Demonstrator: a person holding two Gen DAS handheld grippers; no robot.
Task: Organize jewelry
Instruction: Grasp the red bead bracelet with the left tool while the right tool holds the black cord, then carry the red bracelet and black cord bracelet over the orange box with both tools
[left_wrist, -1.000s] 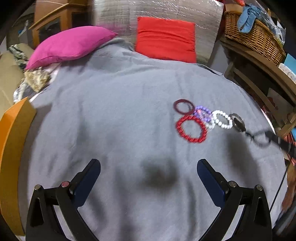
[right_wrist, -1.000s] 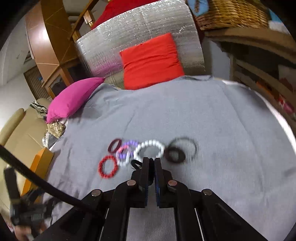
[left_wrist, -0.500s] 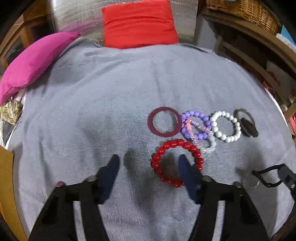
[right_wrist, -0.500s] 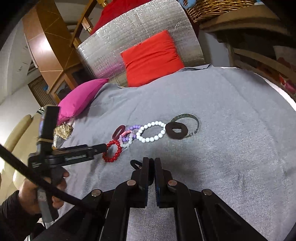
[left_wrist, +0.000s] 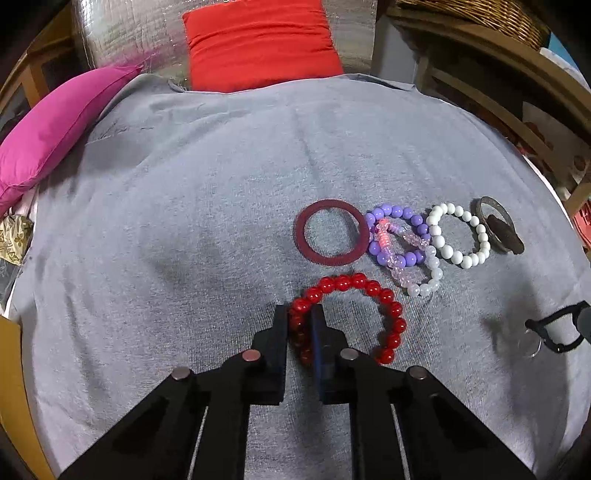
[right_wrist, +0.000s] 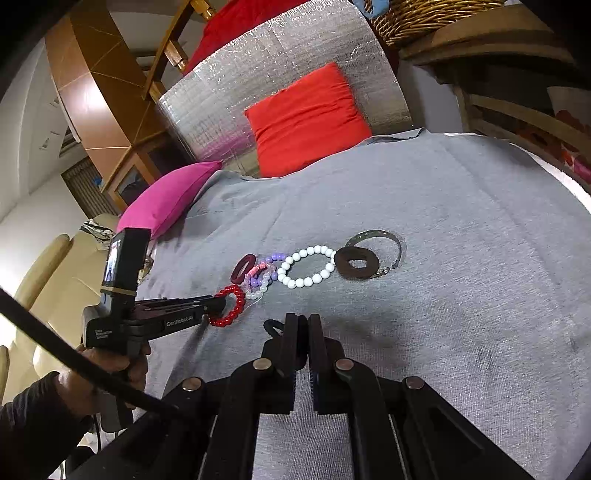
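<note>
Grey cloth (left_wrist: 207, 206) covers the whole surface, and every place below is given from the red bead bracelet (left_wrist: 373, 288) that lies on it. Behind this bracelet, at the far edge of the cloth, a red cushion (left_wrist: 258, 44) leans on a silver quilted panel (right_wrist: 266, 92), and a pink cushion (left_wrist: 55, 129) lies far to the left of it. Just behind the bracelet rests a flat dark red ring (left_wrist: 331, 232). To the right of that ring come a purple bead bracelet (left_wrist: 395, 212), a clear bead bracelet (left_wrist: 424, 280) crossing over it, a white bead bracelet (left_wrist: 458, 236) and then a dark bangle (left_wrist: 496, 229). The left gripper (left_wrist: 300, 314) is closing its jaws on the left side of the red bead bracelet, and the beads sit between the pads. The right gripper (right_wrist: 300, 321) stands to the right of the bracelet, closed on a small black loop (right_wrist: 271, 326).
</note>
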